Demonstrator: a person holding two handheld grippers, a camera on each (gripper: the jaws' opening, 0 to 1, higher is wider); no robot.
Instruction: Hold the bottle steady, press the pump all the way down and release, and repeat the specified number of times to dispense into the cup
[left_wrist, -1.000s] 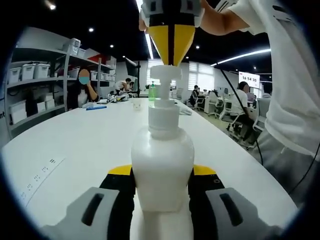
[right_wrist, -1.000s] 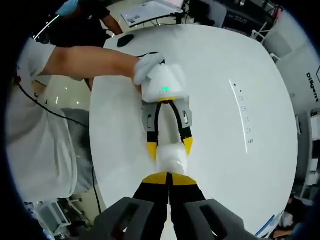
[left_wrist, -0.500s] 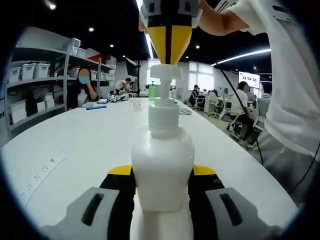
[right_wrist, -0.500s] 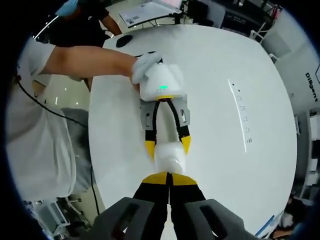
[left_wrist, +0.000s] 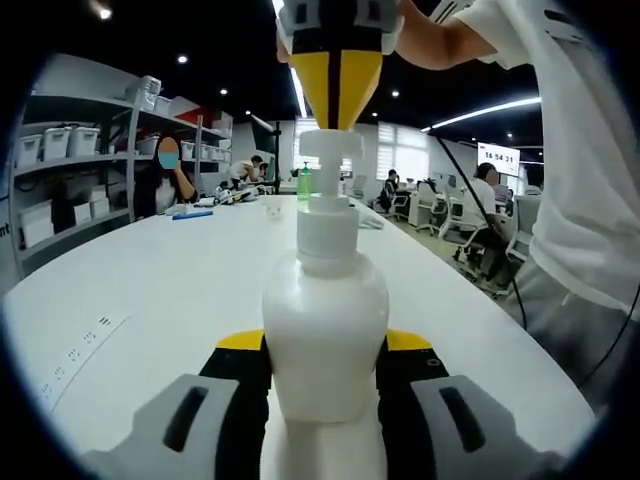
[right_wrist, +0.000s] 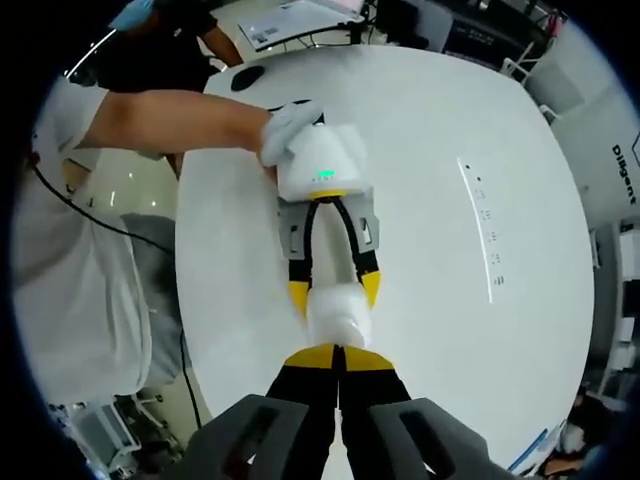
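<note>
- While the white pump bottle stands upright on the white tabletop, the left gripper has it clamped: its yellow-tipped jaws rise from six o'clock and press on the body at both sides, closed as far as the bottle allows.
- At twelve o'clock in the left gripper view, the right gripper points down with its yellow jaws pressed together, their tips touching the top of the pump head.
- From above, in the right gripper view, the right gripper shows jaws closed against each other with nothing between them, resting on the pump at six o'clock.
- Just past it, toward twelve o'clock, the bottle sits between the other gripper's yellow tips.
- A gloved hand holds that gripper's white housing at eleven o'clock.
- Far along the tabletop in the left gripper view, a green bottle stands at twelve o'clock.
- Shelves with white bins fill nine o'clock.
</note>
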